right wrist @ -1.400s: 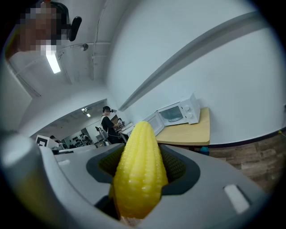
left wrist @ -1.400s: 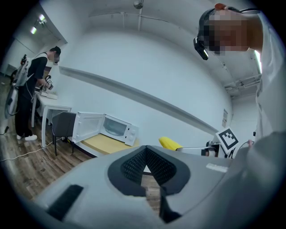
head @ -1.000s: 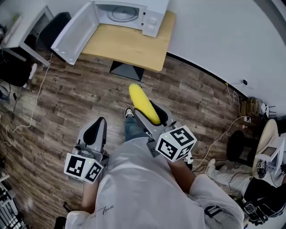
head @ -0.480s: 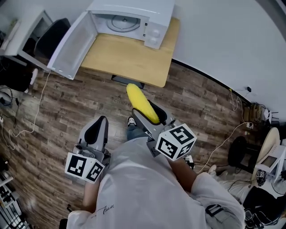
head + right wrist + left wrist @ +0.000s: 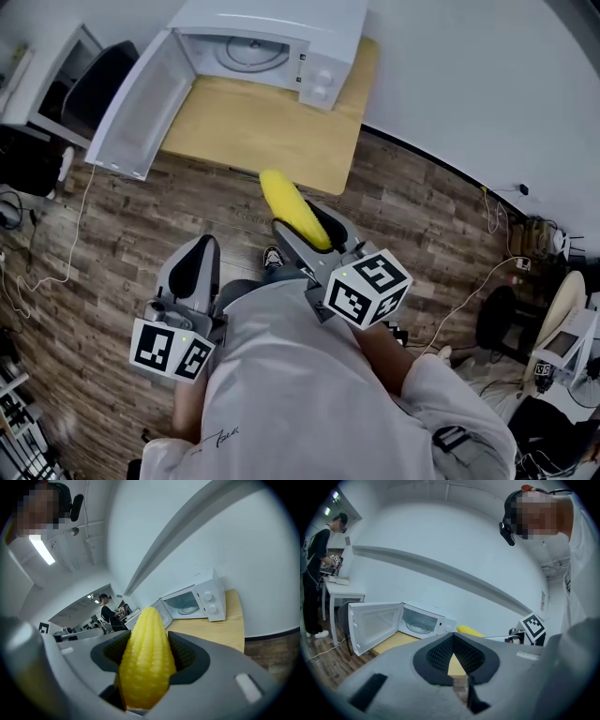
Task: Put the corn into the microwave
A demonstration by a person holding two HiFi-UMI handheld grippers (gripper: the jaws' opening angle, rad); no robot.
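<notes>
A yellow corn cob sticks forward out of my right gripper, which is shut on it. In the right gripper view the corn fills the gap between the jaws, tip up. Ahead, a white microwave stands on a wooden table with its door swung wide to the left and its glass turntable showing. The corn's tip hangs over the floor just short of the table's near edge. My left gripper is lower left, shut and empty; its view shows the microwave ahead.
A white desk and black chair stand left of the table. Cables trail over the wood floor. Stools and equipment sit at the far right. Another person works at a bench far left.
Both grippers have moved forward toward the table. The corn's tip, earlier well short of the table, now sits close to its near edge. Both grips are unchanged.
</notes>
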